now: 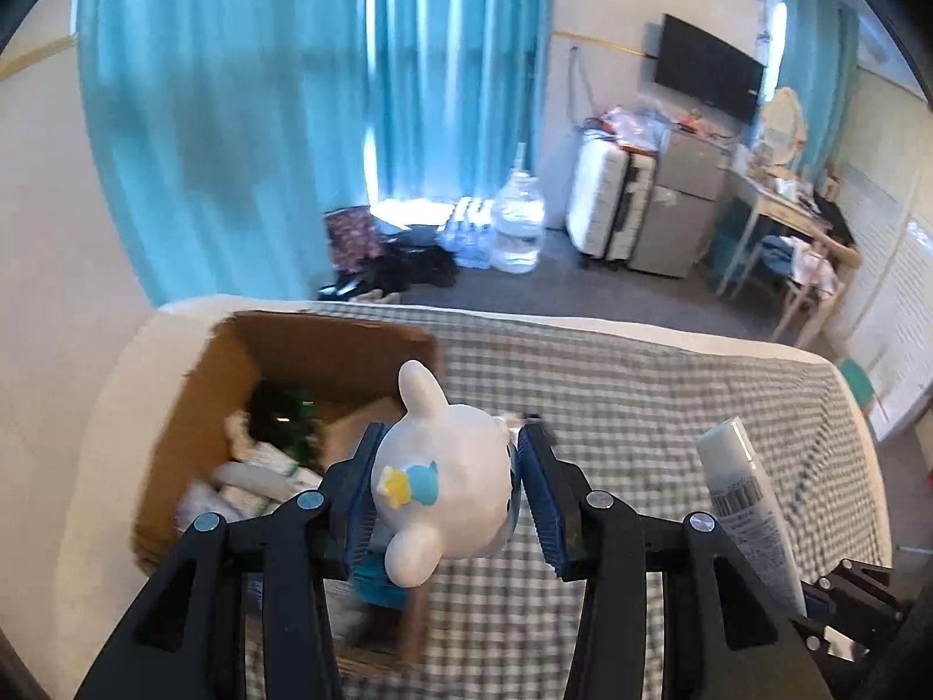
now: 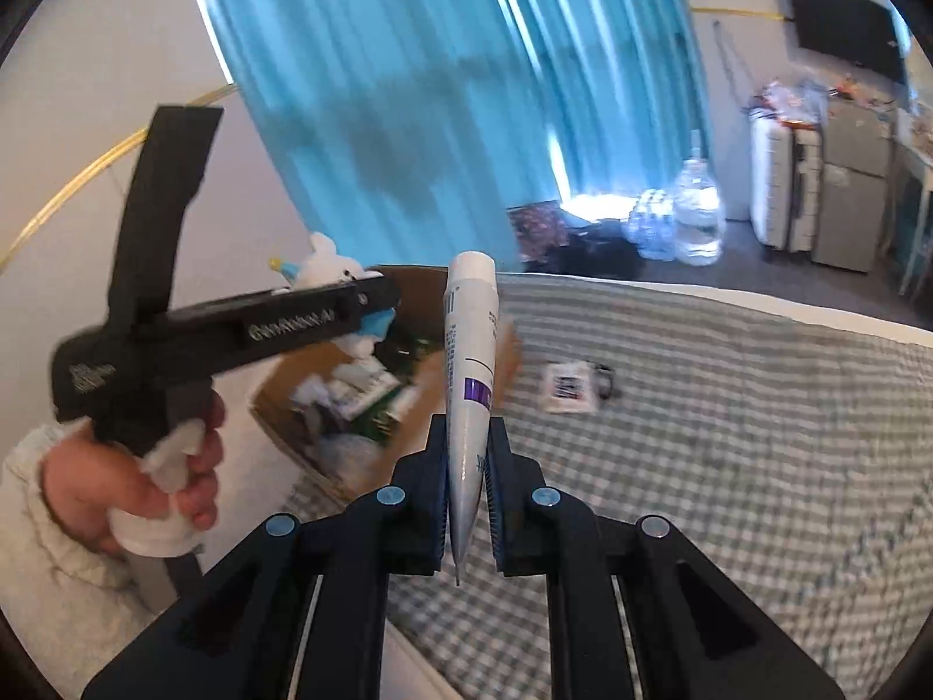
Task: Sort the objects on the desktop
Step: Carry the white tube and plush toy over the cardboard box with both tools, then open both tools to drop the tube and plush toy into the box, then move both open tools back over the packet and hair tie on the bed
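Observation:
My left gripper [image 1: 449, 490] is shut on a white toy figure [image 1: 449, 484] with a blue and yellow bow, held in the air over the right edge of an open cardboard box [image 1: 326, 344]. The box holds white packets and dark green items. My right gripper [image 2: 466, 490] is shut on a white tube [image 2: 469, 361] with a purple band, cap pointing up, above the checked cover. The left gripper [image 2: 373, 297] with the toy [image 2: 326, 265] shows in the right wrist view, above the box [image 2: 420, 286]. The tube [image 1: 752, 507] shows at right in the left wrist view.
The box stands on a bed with a grey checked cover [image 1: 641, 396]. A small white tag with a dark cord [image 2: 571, 388] lies on the cover right of the box. Beyond the bed are blue curtains [image 1: 291, 116], water bottles [image 1: 519, 221], suitcases [image 1: 606, 204] and a desk.

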Demonstrator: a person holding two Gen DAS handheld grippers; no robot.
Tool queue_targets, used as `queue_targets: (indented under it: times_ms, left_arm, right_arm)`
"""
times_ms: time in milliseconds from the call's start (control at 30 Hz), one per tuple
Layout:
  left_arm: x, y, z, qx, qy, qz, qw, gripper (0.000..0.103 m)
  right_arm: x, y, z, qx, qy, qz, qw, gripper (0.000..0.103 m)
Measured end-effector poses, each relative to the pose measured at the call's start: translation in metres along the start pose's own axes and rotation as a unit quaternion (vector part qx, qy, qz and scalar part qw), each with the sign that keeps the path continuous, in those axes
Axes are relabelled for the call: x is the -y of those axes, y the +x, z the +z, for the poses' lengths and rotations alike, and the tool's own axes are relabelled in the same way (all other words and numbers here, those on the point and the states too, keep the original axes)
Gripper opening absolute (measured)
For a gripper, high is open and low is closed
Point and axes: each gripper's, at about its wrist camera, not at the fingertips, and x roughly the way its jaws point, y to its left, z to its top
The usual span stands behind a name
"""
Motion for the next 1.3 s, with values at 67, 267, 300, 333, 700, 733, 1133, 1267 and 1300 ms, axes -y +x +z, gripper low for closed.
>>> queue_targets:
  times_ms: [67, 267, 300, 333, 700, 733, 1133, 1267, 1300]
  left_arm:
    - [-0.025, 0.009, 0.003, -0.006, -0.014, 0.011, 0.9998, 0.047]
    - [-0.081, 0.044, 0.014, -0.018, -0.039, 0.041, 0.9982, 0.047]
    - [-0.087, 0.049, 0.016, -0.02, -0.04, 0.043, 0.9981, 0.047]
    - [-0.094, 0.058, 0.018, -0.022, -0.04, 0.046, 0.9979, 0.047]
    - [-0.118, 0.14, 0.022, -0.073, -0.036, 0.057, 0.995, 0.048]
    - [-0.118, 0.144, 0.022, -0.076, -0.038, 0.059, 0.9946, 0.056]
    - [-0.094, 0.093, 0.005, -0.065, -0.028, 0.103, 0.9921, 0.103]
    - [-0.067, 0.059, -0.002, -0.047, -0.025, 0.088, 0.9947, 0.103]
    - [-0.056, 0.049, -0.005, -0.04, -0.022, 0.084, 0.9954, 0.103]
  right_arm:
    - [-0.011, 0.018, 0.005, -0.007, -0.004, 0.014, 1.0, 0.011]
    - [-0.032, 0.096, 0.016, -0.051, 0.021, 0.068, 0.996, 0.011]
    - [-0.03, 0.106, 0.016, -0.058, 0.027, 0.073, 0.995, 0.011]
    - [-0.03, 0.121, 0.017, -0.065, 0.036, 0.078, 0.994, 0.011]
    - [-0.025, 0.2, 0.031, -0.078, 0.069, 0.092, 0.99, 0.037]
    - [-0.023, 0.199, 0.031, -0.074, 0.073, 0.095, 0.99, 0.047]
    - [0.032, 0.104, 0.022, 0.002, 0.079, 0.005, 0.997, 0.056]
    - [0.069, 0.05, 0.009, 0.026, 0.108, -0.038, 0.993, 0.056]
    - [0.079, 0.032, 0.006, 0.037, 0.115, -0.055, 0.991, 0.056]
